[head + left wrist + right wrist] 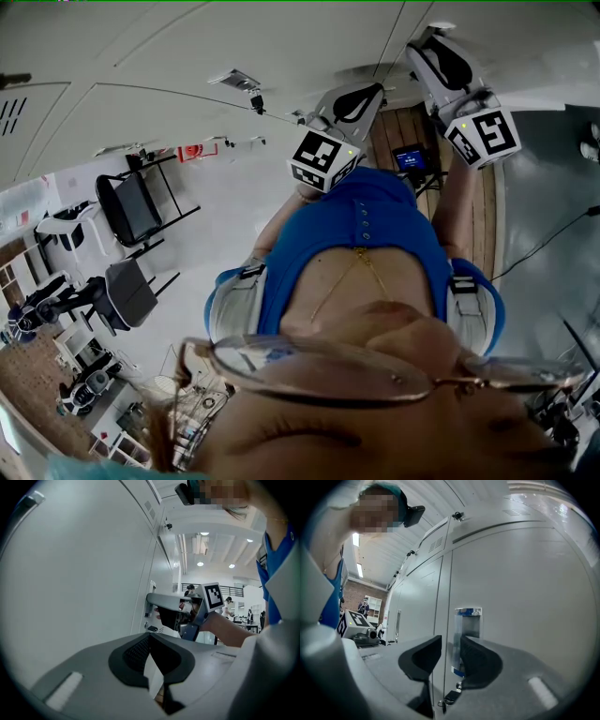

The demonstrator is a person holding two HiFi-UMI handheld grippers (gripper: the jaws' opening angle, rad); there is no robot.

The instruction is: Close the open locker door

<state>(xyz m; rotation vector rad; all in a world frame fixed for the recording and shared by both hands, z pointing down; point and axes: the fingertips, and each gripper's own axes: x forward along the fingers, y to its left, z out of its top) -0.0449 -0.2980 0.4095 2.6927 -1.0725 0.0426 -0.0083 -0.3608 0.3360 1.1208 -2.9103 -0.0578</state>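
A row of white lockers fills the right gripper view. The locker door (515,597) straight ahead looks flush with its neighbours. It carries a clear, blue-edged handle recess (468,620), and lower down a key (451,697) hangs at the seam. My right gripper (450,645) is open just short of that recess, with nothing between its pads. My left gripper (153,645) sits beside a broad white locker face (79,573). Its jaws stand close together around a thin white sliver, and I cannot tell what that sliver is. Both the left gripper (361,94) and right gripper (436,42) are raised toward the lockers.
My own chest in a blue top fills the middle of the head view. Two black folding chairs (131,211) (127,291) stand on the pale floor. A small lit screen (410,157) sits on wooden flooring, and a cable (553,239) runs across grey floor. People stand far off.
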